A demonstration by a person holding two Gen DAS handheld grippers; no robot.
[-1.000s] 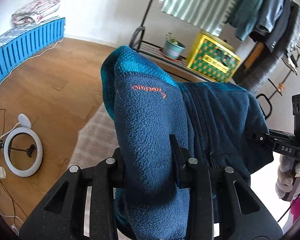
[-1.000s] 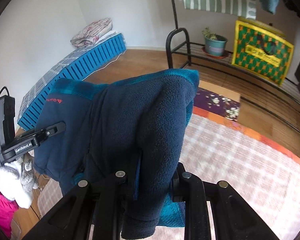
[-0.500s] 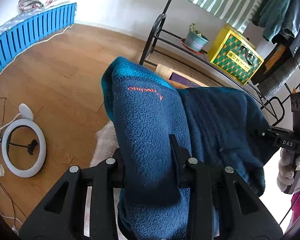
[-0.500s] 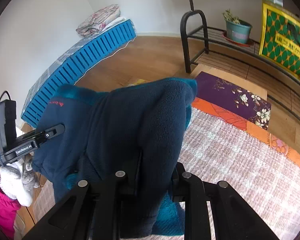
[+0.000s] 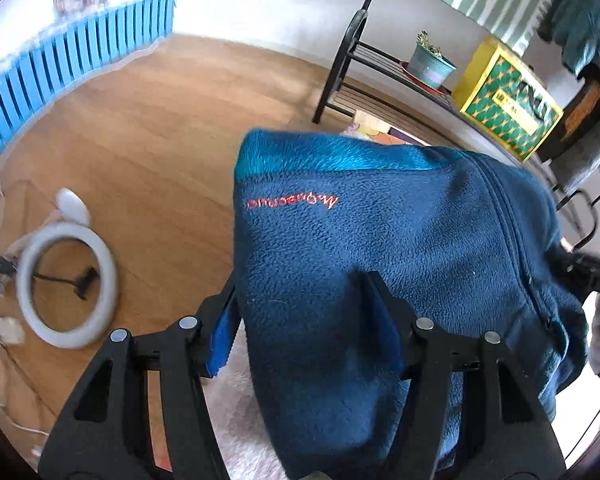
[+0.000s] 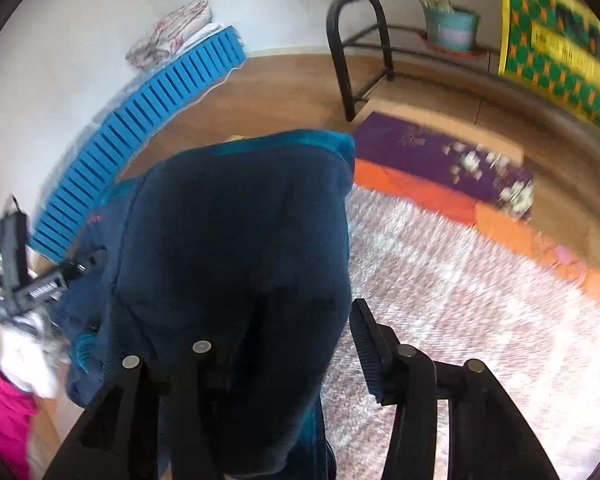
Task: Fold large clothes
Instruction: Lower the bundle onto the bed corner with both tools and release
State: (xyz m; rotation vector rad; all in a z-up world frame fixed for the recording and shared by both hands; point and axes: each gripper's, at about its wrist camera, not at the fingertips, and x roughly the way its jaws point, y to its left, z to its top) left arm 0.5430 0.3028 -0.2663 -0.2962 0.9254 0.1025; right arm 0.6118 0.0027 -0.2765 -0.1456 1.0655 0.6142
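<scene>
My left gripper (image 5: 300,308) and right gripper (image 6: 284,336) have just been opening; the navy fleece jacket (image 5: 380,248) hangs between both loosened jaws, over the pale checked rug (image 6: 460,280). On the rack shelf (image 5: 380,64) a pot (image 5: 432,66) holds a plant beside a yellow-green box (image 5: 508,108). A ring light (image 5: 66,284) lies on the wood floor (image 5: 160,140).

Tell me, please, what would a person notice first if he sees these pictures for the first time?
The dark blue fleece jacket fills the middle of both views, lying between the jaws of the left gripper and the right gripper, which have just been opening. Behind it a bright blue slatted panel runs along the white wall, and a yellow-green box sits on the black rack.
</scene>
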